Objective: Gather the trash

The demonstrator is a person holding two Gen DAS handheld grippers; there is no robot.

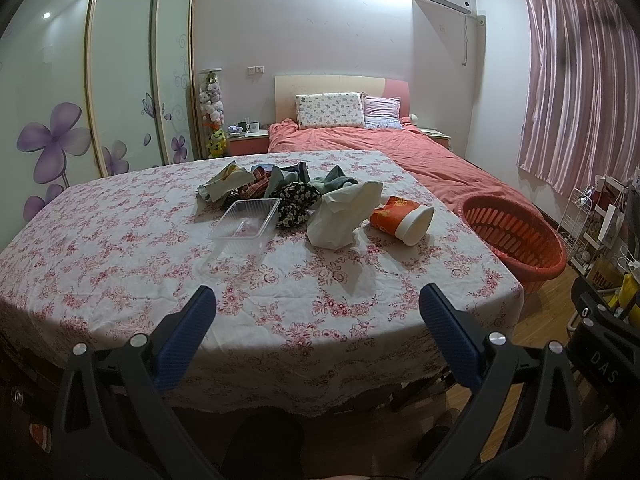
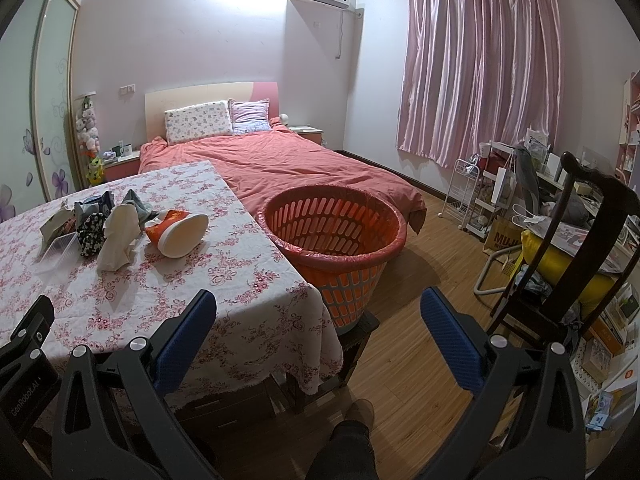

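A pile of trash lies on the floral tablecloth [image 1: 120, 264]: a clear plastic tray [image 1: 245, 218], a crumpled white bag [image 1: 344, 216], an orange paper cup [image 1: 402, 218] on its side, wrappers [image 1: 224, 184] and dark floral cloth [image 1: 296, 200]. An orange slotted basket [image 1: 516, 236] with a bag liner stands right of the table; it also shows in the right wrist view [image 2: 332, 236]. My left gripper [image 1: 318, 308] is open and empty above the table's near edge. My right gripper [image 2: 318, 312] is open and empty, between the table corner and the basket. The cup [image 2: 176, 232] and bag [image 2: 118, 236] lie to its left.
A bed [image 2: 288, 168] with a salmon cover lies behind the table and basket. A dark wooden chair [image 2: 580, 248] with yellow and grey items, a white wire rack [image 2: 476, 196] and clutter fill the right. A wardrobe [image 1: 120, 80] stands left. Wood floor [image 2: 432, 264] lies between.
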